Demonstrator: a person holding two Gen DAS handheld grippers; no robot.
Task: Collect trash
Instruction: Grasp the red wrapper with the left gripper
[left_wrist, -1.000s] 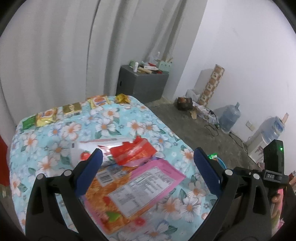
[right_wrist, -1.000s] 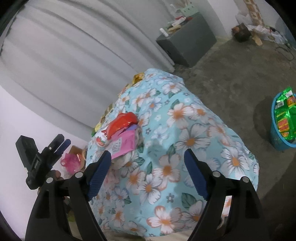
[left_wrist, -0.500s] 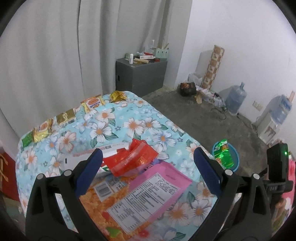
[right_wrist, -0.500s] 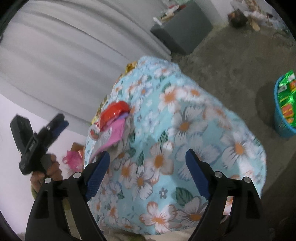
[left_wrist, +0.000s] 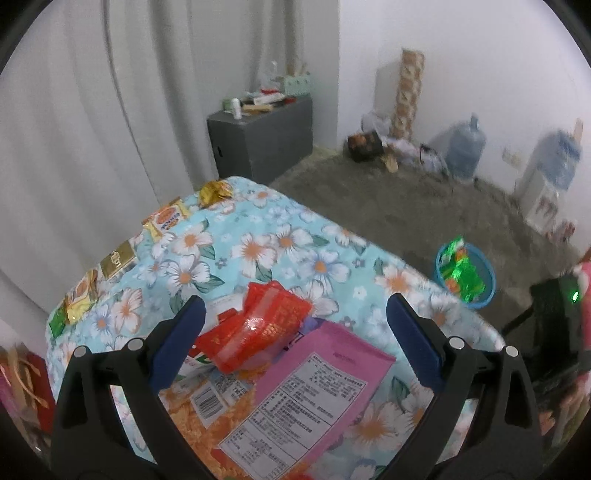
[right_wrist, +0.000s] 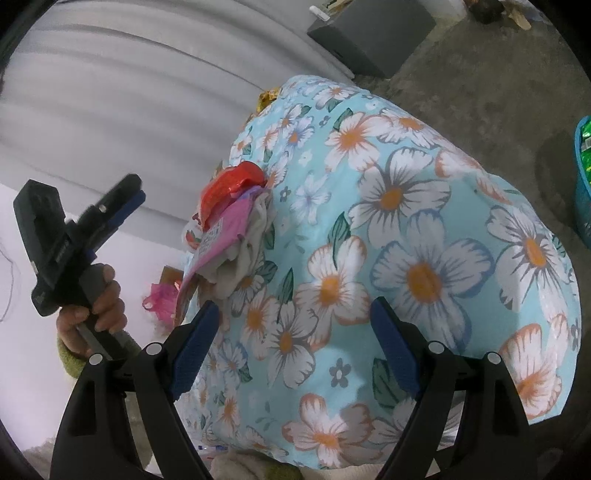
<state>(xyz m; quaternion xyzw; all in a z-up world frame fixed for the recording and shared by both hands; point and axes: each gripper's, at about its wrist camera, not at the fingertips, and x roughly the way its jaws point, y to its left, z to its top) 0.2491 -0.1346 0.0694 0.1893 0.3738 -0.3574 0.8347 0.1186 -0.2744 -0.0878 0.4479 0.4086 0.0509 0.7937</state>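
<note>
A pile of wrappers lies on the floral-clothed table (left_wrist: 295, 251): a red wrapper (left_wrist: 255, 326), a pink packet (left_wrist: 314, 391) and an orange noodle packet (left_wrist: 199, 417). My left gripper (left_wrist: 291, 339) is open and empty, held above this pile. My right gripper (right_wrist: 290, 345) is open and empty, held low beside the table's side. The pile shows in the right wrist view as the red wrapper (right_wrist: 229, 188) over the pink packet (right_wrist: 218, 236). The left gripper (right_wrist: 92, 221) shows there too, held in a hand.
Small snack packets (left_wrist: 168, 218) line the table's far edge by the curtain. A blue basket (left_wrist: 465, 273) with green wrappers stands on the floor to the right. A grey cabinet (left_wrist: 258, 136), water jugs (left_wrist: 463, 147) and clutter stand by the walls.
My left gripper has risen and pulled back, so more floor and the blue basket show. My right gripper has moved closer to the table's side and tilted; the basket has slid to the frame edge.
</note>
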